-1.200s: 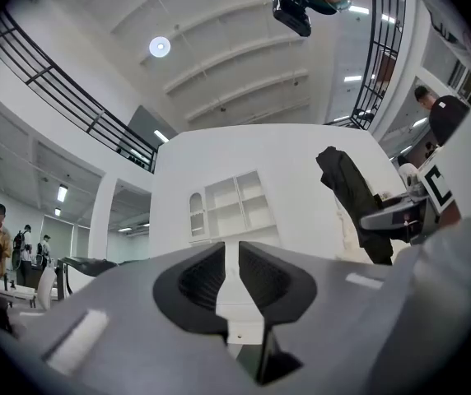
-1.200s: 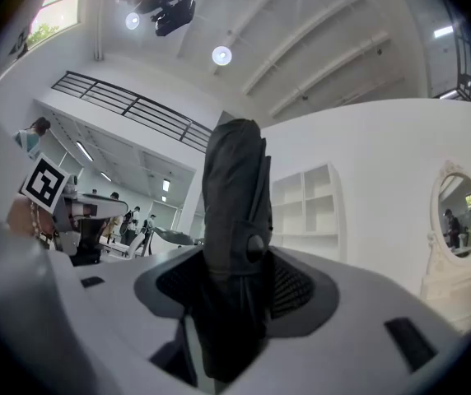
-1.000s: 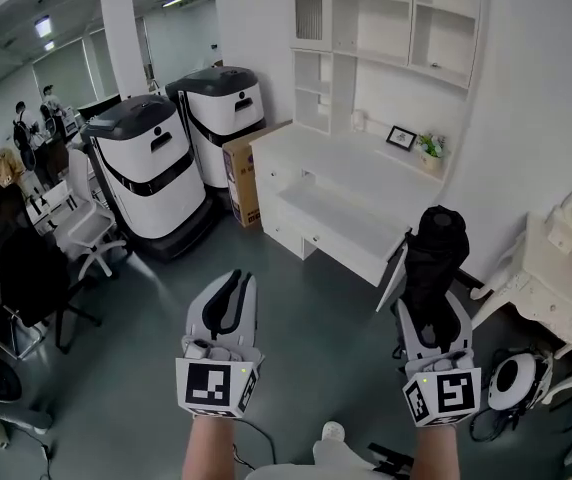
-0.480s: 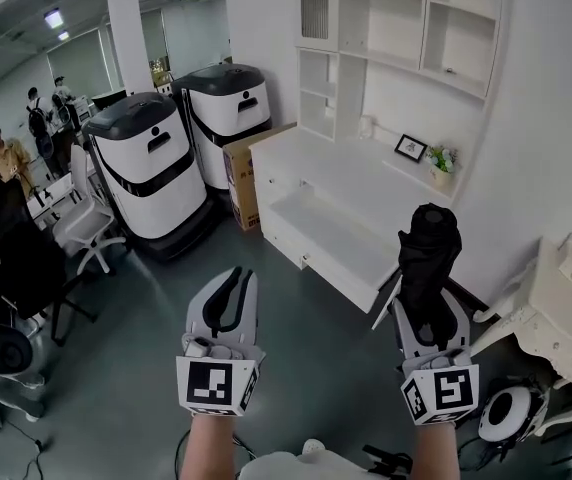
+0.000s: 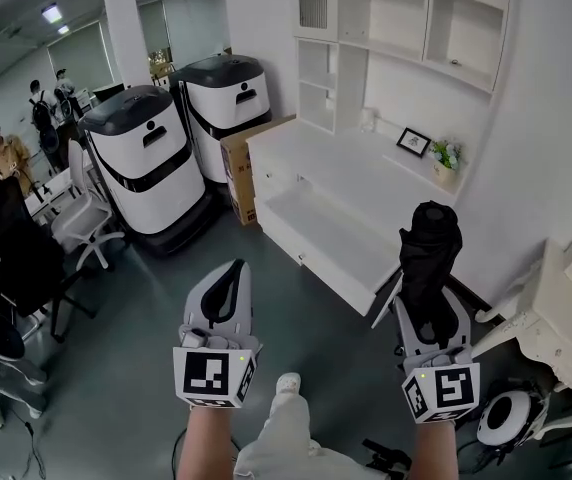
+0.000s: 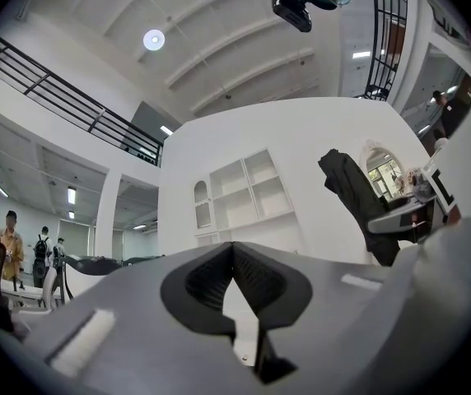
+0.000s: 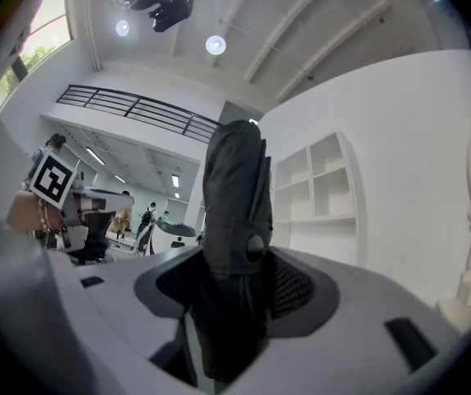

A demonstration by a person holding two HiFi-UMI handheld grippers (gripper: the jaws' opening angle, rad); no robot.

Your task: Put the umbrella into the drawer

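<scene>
A black folded umbrella (image 5: 430, 248) stands upright in my right gripper (image 5: 432, 310), which is shut on its lower part; in the right gripper view the umbrella (image 7: 235, 179) fills the space between the pads of the right gripper (image 7: 234, 285). My left gripper (image 5: 228, 272) hangs to the left at the same height, shut and holding nothing; its pads (image 6: 219, 276) meet at the tips. From the left gripper view the umbrella (image 6: 356, 189) shows at the right. Ahead, the white desk (image 5: 358, 173) has a wide drawer (image 5: 311, 260) pulled out.
Two white-and-black machines (image 5: 146, 163) and a cardboard box (image 5: 243, 160) stand left of the desk. Shelves (image 5: 406, 28), a picture frame (image 5: 412, 141) and a small plant (image 5: 446, 155) are behind it. An ornate white dresser (image 5: 566, 308) is at the right. Chairs and people are far left.
The whole view has drawn closer to the desk and drawer, with both grippers carried forward together. The umbrella stays upright in the right gripper. A leg and shoe now show at the bottom.
</scene>
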